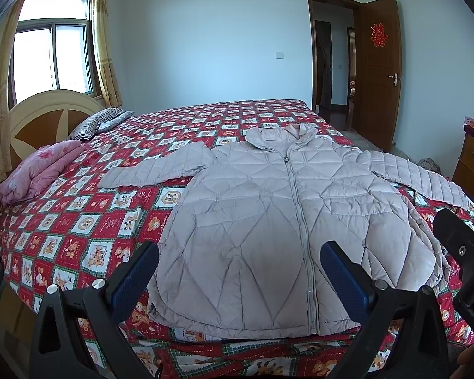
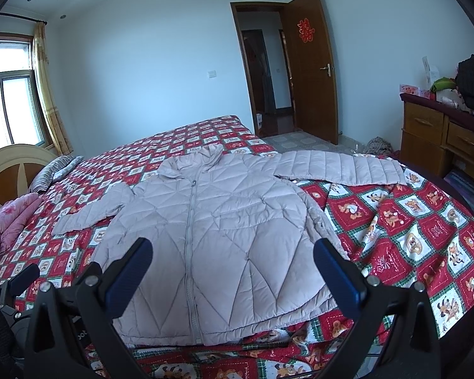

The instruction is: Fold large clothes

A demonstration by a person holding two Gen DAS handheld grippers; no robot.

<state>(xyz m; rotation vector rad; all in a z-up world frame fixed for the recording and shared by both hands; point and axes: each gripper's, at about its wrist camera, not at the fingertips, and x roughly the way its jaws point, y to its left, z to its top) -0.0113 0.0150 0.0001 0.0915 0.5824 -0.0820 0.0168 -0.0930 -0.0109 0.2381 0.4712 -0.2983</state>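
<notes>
Jacket (image 1: pixel 268 214), pale pinkish-grey quilted puffer, is lying flat and face up on the bed's red checkered cartoon bedspread (image 1: pixel 79 221) in the left wrist view, zipped, collar pointing toward the far wall, hem at the near edge. Both sleeves are spreading outward, one toward the folded pink blanket (image 1: pixel 38 170), the other reaching toward the bed's right edge. Left gripper (image 1: pixel 238 268) is hovering above the hem, blue-padded fingers (image 1: pixel 136 278) standing wide apart, holding nothing, not touching the fabric. Right gripper's black body (image 1: pixel 464 252) is showing at the right edge. Striped pillow (image 1: pixel 94 121) is resting by the wooden headboard (image 1: pixel 41 117); an open wooden door (image 1: pixel 379 69) is standing at the far right.

In the right wrist view, the jacket (image 2: pixel 211 237) is sitting left of centre, its right-hand sleeve (image 2: pixel 341 167) stretching toward the wooden dresser (image 2: pixel 433 132). Right gripper (image 2: pixel 233 271) is hanging over the lower half of the jacket, fingers (image 2: pixel 338 278) spread wide, empty, clear of the cloth. Bedspread (image 2: pixel 410 227) is wrinkling on the right. Part of the left gripper (image 2: pixel 22 279) is peeking in at lower left.
</notes>
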